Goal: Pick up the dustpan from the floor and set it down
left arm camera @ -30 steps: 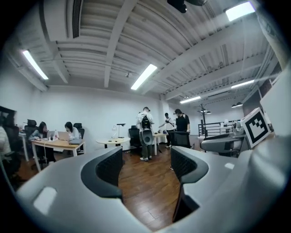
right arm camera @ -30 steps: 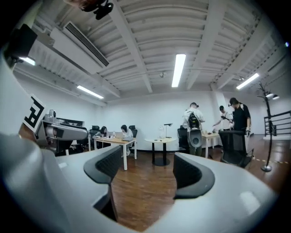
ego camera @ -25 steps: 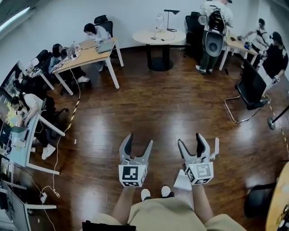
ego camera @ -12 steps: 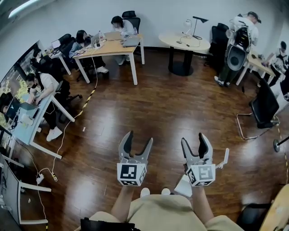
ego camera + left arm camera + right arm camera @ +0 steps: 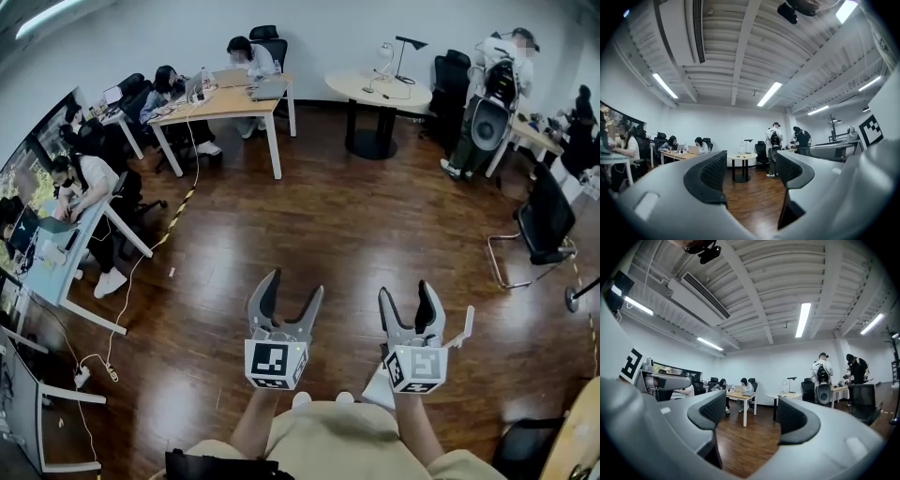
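Note:
In the head view a white dustpan (image 5: 377, 385) lies on the wooden floor by my feet. It is partly hidden under my right gripper (image 5: 406, 291), and its thin white handle (image 5: 466, 326) sticks out to that gripper's right. The right gripper points level above it, its jaws opening a little. In the right gripper view (image 5: 752, 414) nothing is between them. My left gripper (image 5: 293, 286) hangs beside it, open and empty, and the left gripper view (image 5: 751, 169) shows only the room between its pads.
Ahead, across bare wooden floor, stand a round table (image 5: 378, 91) and a long desk (image 5: 220, 101) with seated people. More desks line the left wall, with a cable (image 5: 122, 291) trailing on the floor. A black chair (image 5: 544, 225) and a standing person (image 5: 492, 89) are on the right.
The head view has swung, so the room slid to the right in the picture. Both grippers stay side by side, open and empty, above the same spot by my feet.

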